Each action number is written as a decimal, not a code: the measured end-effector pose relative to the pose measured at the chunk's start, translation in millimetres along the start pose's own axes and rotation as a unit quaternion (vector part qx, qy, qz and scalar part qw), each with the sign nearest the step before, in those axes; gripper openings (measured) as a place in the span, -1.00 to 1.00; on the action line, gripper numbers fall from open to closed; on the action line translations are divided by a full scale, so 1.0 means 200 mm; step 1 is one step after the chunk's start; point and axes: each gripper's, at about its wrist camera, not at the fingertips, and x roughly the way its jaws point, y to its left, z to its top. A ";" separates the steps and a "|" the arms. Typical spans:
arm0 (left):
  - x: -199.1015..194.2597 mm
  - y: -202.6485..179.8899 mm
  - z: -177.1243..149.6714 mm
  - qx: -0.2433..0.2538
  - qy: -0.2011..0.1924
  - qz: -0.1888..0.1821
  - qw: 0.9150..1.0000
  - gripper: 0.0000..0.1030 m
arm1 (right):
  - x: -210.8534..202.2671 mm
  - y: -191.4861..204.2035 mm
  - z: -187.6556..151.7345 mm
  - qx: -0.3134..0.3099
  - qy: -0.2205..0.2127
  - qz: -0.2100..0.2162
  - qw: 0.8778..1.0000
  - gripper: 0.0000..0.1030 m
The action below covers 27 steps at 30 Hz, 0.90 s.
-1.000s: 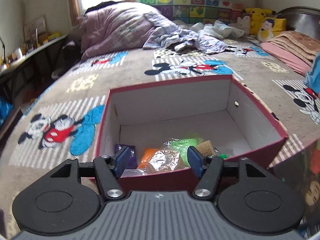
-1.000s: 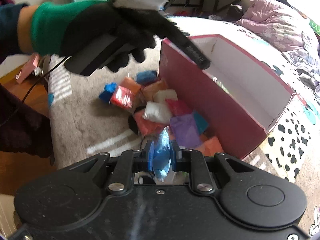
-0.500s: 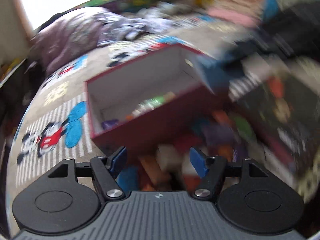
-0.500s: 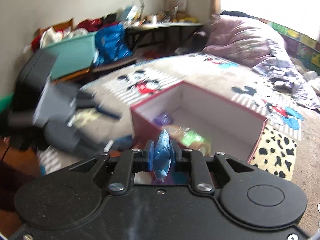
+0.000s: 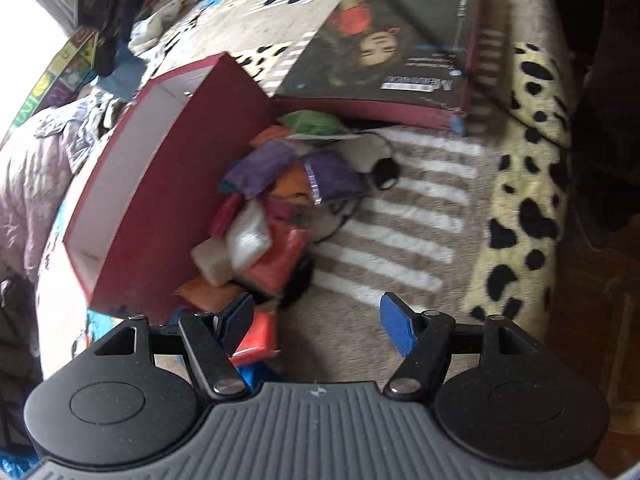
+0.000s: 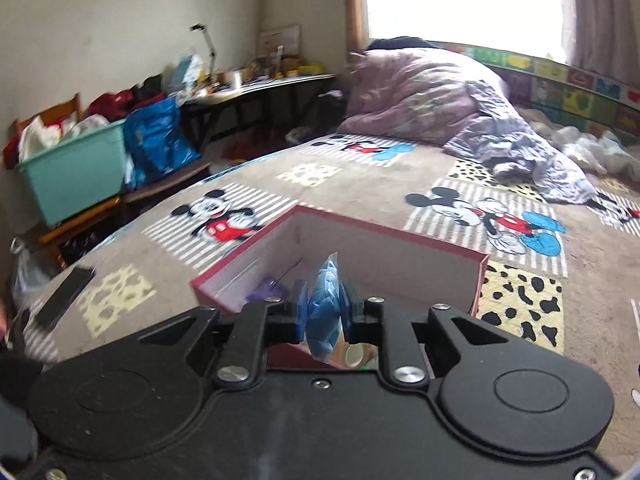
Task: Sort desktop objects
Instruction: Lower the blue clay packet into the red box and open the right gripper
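**A:** What could spoil this? The right tool (image 6: 323, 318) is pinched tight on the small blue plastic-wrapped packet (image 6: 324, 308), holding it above the near rim of the open dark-red cardboard box with the white lining (image 6: 384, 248).

**B:** The packet is soft and caught only across its middle, so it could slide through the pads. And the tool sits at the rim, not well over the floor of the box; let go too soon and the packet may land on the cartoon-mouse bedspread (image 6: 328, 192) outside.

**A:** Which way does it point?

**B:** It stands on edge, long axis roughly up and down in the right wrist view, one crimped end sticking up above the pads and the other hanging below. Its flat faces meet the pads.

**A:** And the left tool (image 5: 318, 320)?

**B:** Jaws apart, nothing between them, over the heap of coloured soft packets (image 5: 272, 216) lying on the bed against the box's outer wall (image 5: 188, 200). One pad looks to be right at an orange-red packet (image 5: 256, 338), though the blur makes touching hard to judge. The heap is jumbled; closing there could catch two packets or nudge some under the dark picture-printed box lid (image 5: 404, 40) nearby.
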 end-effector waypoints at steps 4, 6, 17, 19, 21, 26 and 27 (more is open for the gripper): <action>0.02 -0.04 -0.03 0.009 0.003 -0.014 1.000 0.34 | 0.11 -0.05 -0.02 0.026 0.020 -0.017 0.999 -0.68; 0.02 -0.05 -0.05 0.011 0.005 -0.018 1.000 0.34 | 0.16 -0.06 -0.03 0.034 0.030 -0.020 0.999 -0.68; 0.03 -0.02 -0.14 -0.014 0.013 -0.017 1.000 0.34 | 0.36 0.00 -0.07 0.033 0.093 -0.027 0.995 -0.67; 0.04 -0.02 -0.15 -0.018 0.019 -0.018 0.999 0.34 | 0.37 0.01 -0.08 0.030 0.097 -0.024 0.995 -0.66; 0.06 -0.01 -0.17 -0.024 0.025 -0.018 0.999 0.34 | 0.35 0.02 -0.08 0.026 0.095 -0.024 0.995 -0.59; 0.10 0.06 -0.20 -0.055 0.038 -0.013 0.998 0.34 | 0.23 0.05 -0.06 0.004 0.066 -0.020 0.998 -0.17; 0.10 0.08 -0.21 -0.066 0.040 -0.011 0.997 0.34 | 0.21 0.06 -0.06 -0.004 0.061 -0.017 0.998 -0.17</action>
